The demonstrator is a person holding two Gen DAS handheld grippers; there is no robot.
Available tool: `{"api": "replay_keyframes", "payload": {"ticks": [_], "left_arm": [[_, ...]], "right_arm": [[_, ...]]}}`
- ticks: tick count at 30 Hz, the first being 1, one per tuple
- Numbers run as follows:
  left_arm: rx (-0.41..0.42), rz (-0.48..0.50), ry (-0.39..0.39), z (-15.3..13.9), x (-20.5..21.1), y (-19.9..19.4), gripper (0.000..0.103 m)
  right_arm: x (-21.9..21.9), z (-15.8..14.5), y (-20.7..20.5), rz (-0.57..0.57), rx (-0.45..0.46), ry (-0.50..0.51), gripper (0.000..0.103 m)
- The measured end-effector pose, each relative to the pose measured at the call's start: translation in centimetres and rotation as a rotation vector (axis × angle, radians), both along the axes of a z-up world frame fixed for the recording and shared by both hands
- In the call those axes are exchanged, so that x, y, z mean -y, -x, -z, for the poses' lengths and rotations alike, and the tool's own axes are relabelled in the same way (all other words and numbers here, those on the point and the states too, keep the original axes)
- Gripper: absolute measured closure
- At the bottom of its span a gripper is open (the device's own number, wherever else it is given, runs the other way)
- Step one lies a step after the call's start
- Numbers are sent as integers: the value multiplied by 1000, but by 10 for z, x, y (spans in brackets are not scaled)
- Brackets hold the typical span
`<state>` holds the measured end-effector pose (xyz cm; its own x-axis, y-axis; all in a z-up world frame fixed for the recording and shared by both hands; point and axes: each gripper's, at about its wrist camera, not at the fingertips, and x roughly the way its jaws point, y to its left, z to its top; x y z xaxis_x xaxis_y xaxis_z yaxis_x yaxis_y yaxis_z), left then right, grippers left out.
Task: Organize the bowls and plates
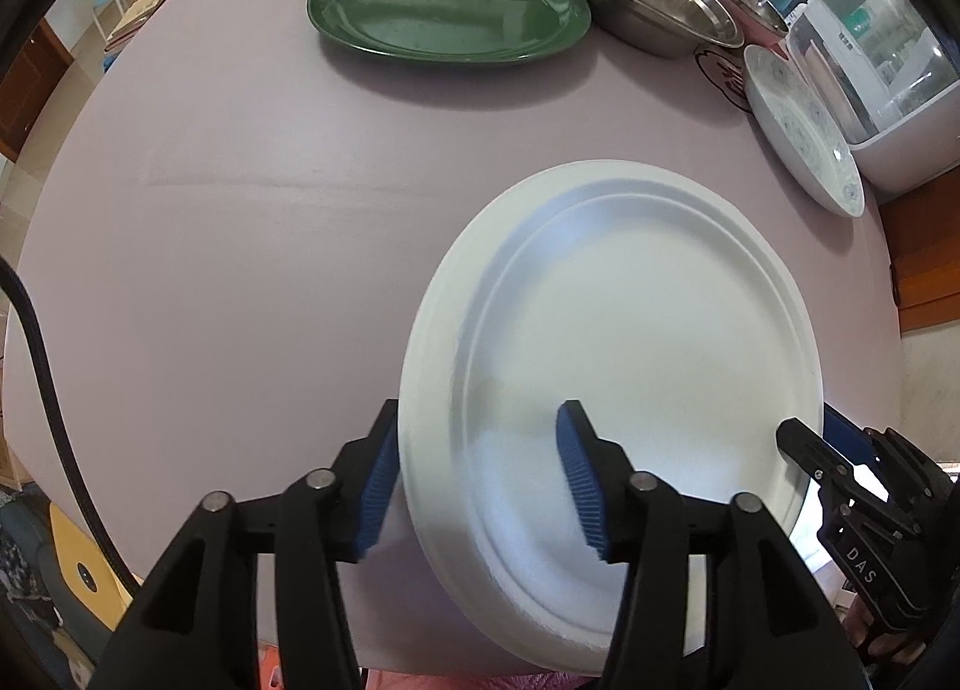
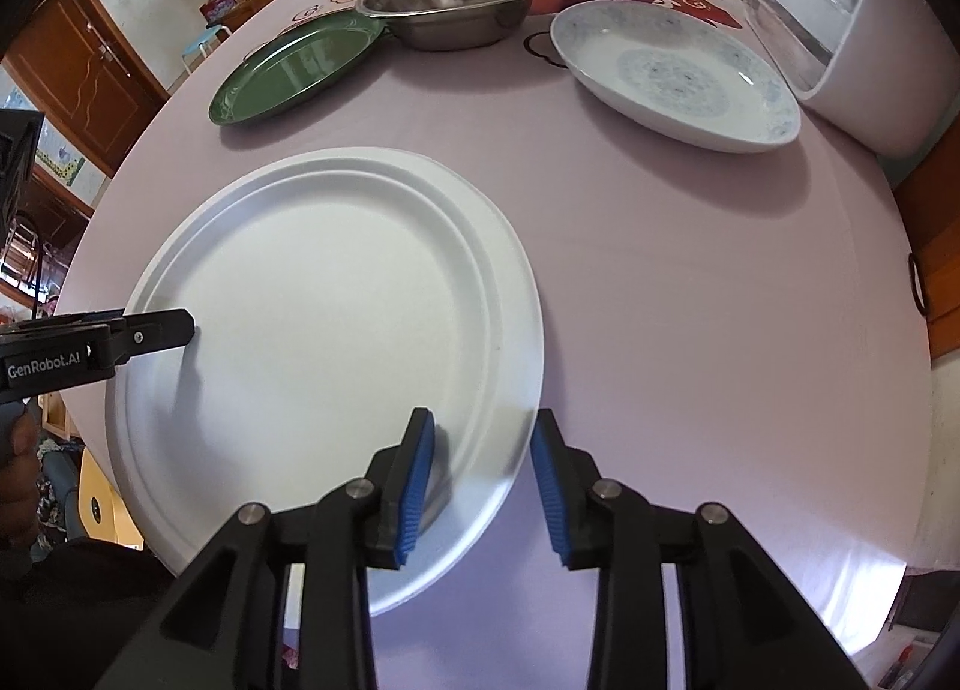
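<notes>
"DAS" stands in pale letters on the black body of the right tongs (image 1: 807, 444), seen from the left wrist. "GenRobot.AI" is printed on the side of the left tongs (image 2: 159, 330) in the right wrist view. Other print on the surface (image 2: 690, 270) and background boxes is too small to read.

Left gripper (image 1: 480, 480): black plastic linkage arms, round silver pivot pins at the joints, blue ribbed pads (image 1: 579, 486) on both fingers. Black cable (image 1: 48, 390) along the left edge of its view. Right gripper (image 2: 483, 489): same build, black arms, silver pins, blue ribbed pads (image 2: 549, 489). White "GenRobot.AI" lettering on the left unit's side, "DAS" on the right unit's. Small screws near the fingertips. Bare skin of a hand (image 2: 18, 450) behind the left body.
</notes>
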<state>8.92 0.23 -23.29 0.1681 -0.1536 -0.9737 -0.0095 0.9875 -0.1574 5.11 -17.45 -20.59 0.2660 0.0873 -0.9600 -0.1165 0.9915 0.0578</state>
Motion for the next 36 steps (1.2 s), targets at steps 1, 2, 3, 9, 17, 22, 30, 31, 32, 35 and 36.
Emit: {"api": "replay_keyframes", "payload": {"ticks": [1,2,3,9,17,22,30,31,32,35,36], "left_arm": [[3,-1,-3,-1,0,-1,49],[9,-2,-7,-1,1,-1,45],[16,-5,-11,-3,1,-1,44],[59,-25,-22,-14,-2,3,37],[157,-52,-72,-36,-4,29,31],[214,-59,-83,-56,-7,49,31],[310,-7,-70,-93,12,62,24],[320,8,-67,-98,17,61,23],[329,20,-66,-102,23,60,23],[352,61,-64,-116,40,53,18],[360,74,-61,-119,45,49,18]], "right_arm": [[0,0,0,-2,0,1,63],[0,0,-1,-3,0,1,61],[1,0,-1,-5,1,-1,57],[6,-7,0,1,25,-13,50],[16,-17,14,6,79,-34,42],[22,-25,26,14,114,-50,42],[43,-48,37,53,197,-60,39],[46,-52,38,62,206,-61,36],[49,-56,38,75,219,-64,35],[62,-68,37,114,255,-66,33],[67,-72,36,127,266,-66,33]]}}
